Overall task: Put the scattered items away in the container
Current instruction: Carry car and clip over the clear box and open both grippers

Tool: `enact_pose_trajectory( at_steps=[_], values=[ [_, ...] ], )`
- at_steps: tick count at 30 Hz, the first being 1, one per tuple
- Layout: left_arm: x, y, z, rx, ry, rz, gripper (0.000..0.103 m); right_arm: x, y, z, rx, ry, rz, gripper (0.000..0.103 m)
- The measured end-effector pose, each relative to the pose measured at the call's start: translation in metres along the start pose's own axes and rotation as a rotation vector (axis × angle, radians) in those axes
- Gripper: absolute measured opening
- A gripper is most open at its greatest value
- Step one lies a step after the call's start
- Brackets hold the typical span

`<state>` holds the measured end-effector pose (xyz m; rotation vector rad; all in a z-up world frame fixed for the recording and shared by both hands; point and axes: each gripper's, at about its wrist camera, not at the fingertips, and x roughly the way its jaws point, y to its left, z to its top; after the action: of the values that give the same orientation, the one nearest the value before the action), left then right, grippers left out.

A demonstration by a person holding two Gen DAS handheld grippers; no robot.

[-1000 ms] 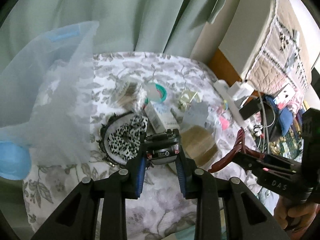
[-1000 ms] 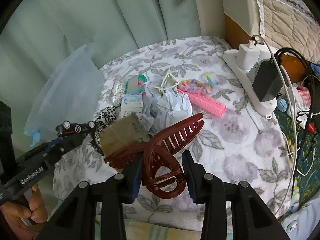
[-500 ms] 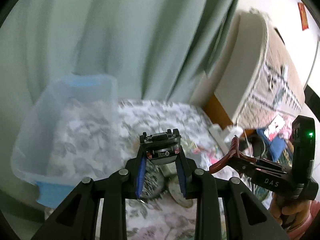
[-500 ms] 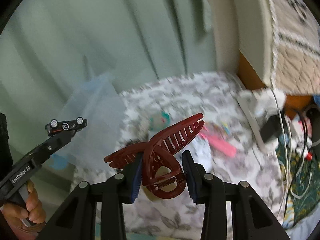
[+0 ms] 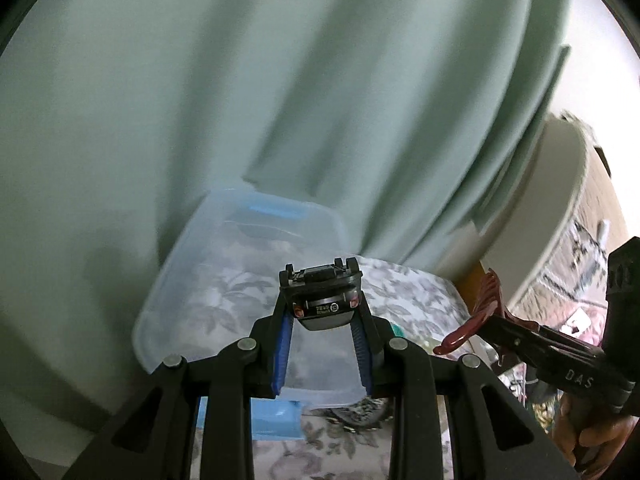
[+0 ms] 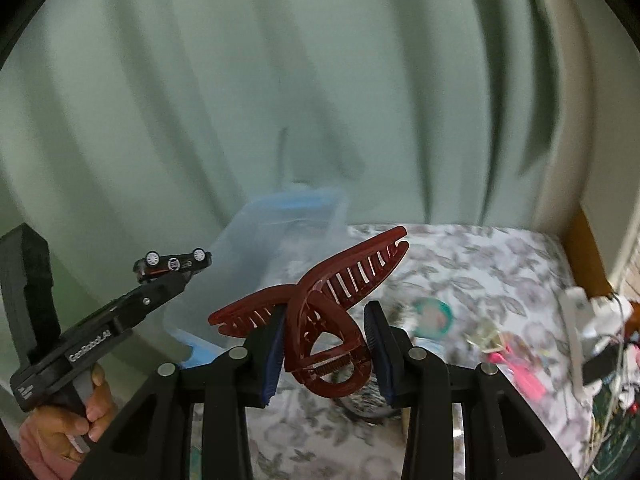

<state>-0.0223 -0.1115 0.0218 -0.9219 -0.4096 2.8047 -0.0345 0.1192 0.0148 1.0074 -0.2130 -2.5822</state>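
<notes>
My left hand-held gripper (image 5: 322,312) grips a small black toy car (image 5: 321,300), raised above the clear plastic container (image 5: 192,280) on the floral counter (image 6: 460,264). Further right, my right hand-held gripper (image 6: 326,344) clamps a dark red hair claw (image 6: 320,300) in mid-air.

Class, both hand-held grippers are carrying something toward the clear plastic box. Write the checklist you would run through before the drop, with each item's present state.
1. Left hand-held gripper clamps the black toy car: ok.
2. Right hand-held gripper clamps the dark red hair claw clip: ok.
3. Clear plastic box open, no lid on it: ok.
4. Toy car directly above the opening: cannot tell.
5. Claw clip above the box: not ok, it sits to the box's right.
6. Grippers clear of each other: ok.
</notes>
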Motion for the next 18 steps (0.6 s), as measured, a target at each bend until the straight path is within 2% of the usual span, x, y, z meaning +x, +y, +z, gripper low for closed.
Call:
enact_pose_trajectory(
  at_steps=[6, 18],
  values=[
    [0.0, 0.029, -0.003, -0.058, -0.001, 0.045, 0.029, 0.022, 0.029, 0.004, -0.056, 0.038, 0.029, 0.041],
    [0.021, 0.057, -0.009, -0.123, 0.066, 0.09, 0.029, 0.075, 0.064, 0.003, -0.135, 0.132, 0.046, 0.041]
  ],
)
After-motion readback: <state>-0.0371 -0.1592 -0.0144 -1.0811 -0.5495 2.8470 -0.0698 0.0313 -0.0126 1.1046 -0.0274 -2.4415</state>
